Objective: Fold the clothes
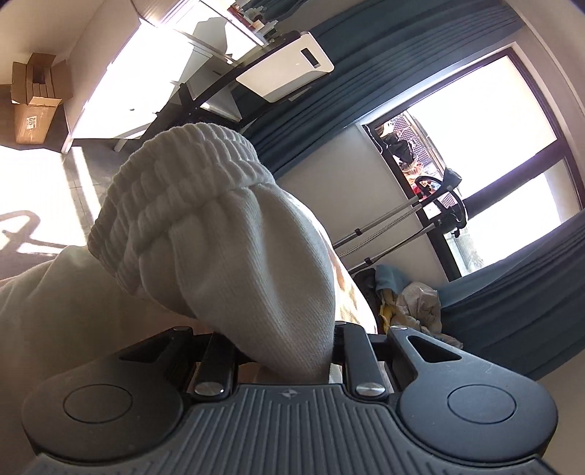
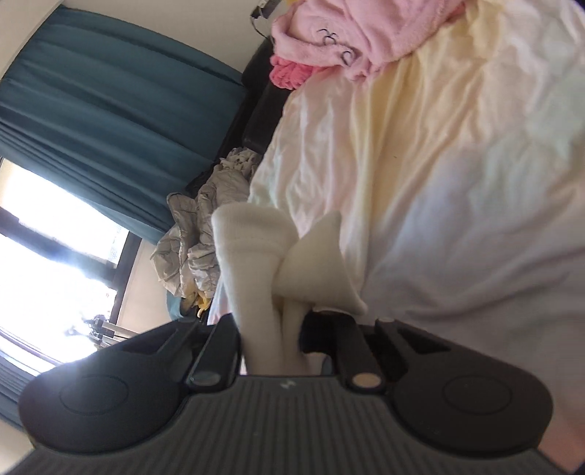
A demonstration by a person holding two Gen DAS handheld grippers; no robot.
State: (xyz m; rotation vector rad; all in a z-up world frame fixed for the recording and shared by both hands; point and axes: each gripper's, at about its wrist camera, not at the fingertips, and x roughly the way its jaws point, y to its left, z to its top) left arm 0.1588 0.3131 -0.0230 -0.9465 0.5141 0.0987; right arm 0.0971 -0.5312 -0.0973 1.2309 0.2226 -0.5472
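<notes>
A wide pale bedsheet (image 2: 438, 164) fills the right wrist view, blurred, with pink clothing (image 2: 329, 33) cut off at the top edge. Teal curtains (image 1: 384, 65) hang behind. The left gripper (image 1: 281, 350) is clamped on a white sock (image 1: 219, 226), whose ribbed cuff hides its fingertips. The right gripper (image 2: 278, 339) pinches white socks (image 2: 256, 263) above the sheet; its fingertips are hidden too.

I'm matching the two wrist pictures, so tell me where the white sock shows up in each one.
Left wrist: the white sock fills the centre, ribbed cuff up, clamped in the left gripper.
Right wrist: white sock fabric stands at centre, pinched in the right gripper; whether it is the same sock is unclear.
Shared landmark: the teal curtain.
</notes>
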